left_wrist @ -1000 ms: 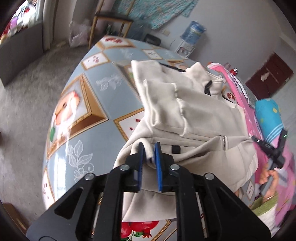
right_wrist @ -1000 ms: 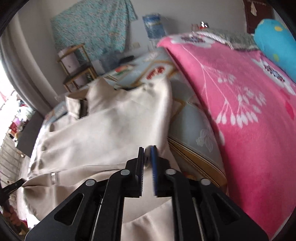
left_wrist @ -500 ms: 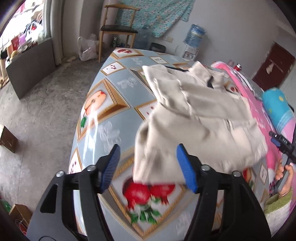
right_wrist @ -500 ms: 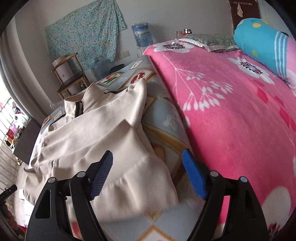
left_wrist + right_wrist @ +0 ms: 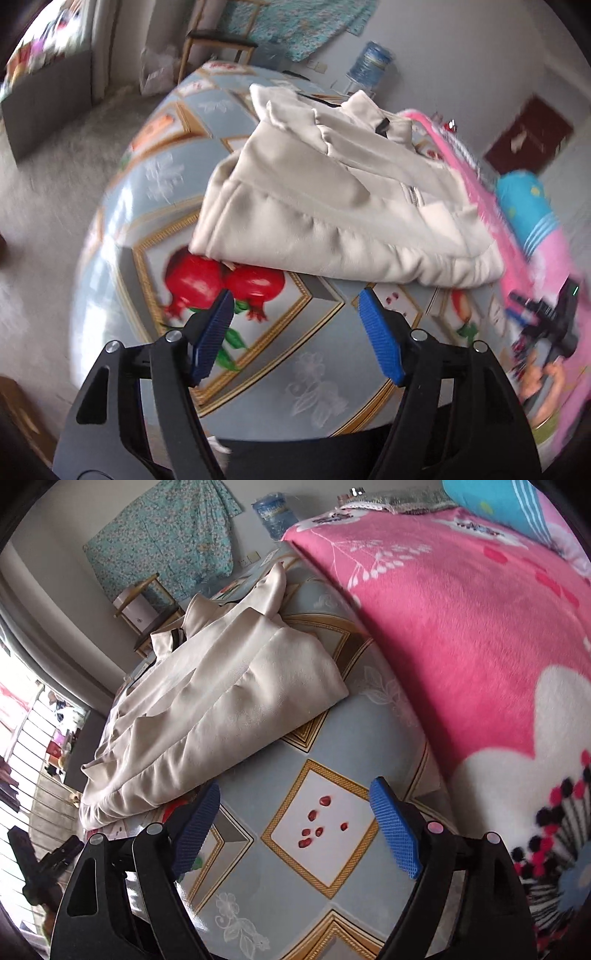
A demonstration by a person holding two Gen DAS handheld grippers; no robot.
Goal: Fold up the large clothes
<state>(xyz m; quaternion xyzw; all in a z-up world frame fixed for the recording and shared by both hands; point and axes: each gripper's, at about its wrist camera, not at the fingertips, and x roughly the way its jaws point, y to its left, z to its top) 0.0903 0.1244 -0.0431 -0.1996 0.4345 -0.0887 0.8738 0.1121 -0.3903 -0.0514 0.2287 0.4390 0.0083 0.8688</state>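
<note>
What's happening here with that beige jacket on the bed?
A person is folding a beige jacket using handheld tongs. It lies folded on the patterned sheet, beside the pink blanket. The left tongs and right tongs are both open, holding nothing, short of the jacket's near edge.

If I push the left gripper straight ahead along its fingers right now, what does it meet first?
Most likely the near folded edge of the beige jacket. The left gripper is open and empty above the patterned tablecloth, aimed at that edge. If it points slightly downward, it could touch the cloth first; depth is unclear.
</note>
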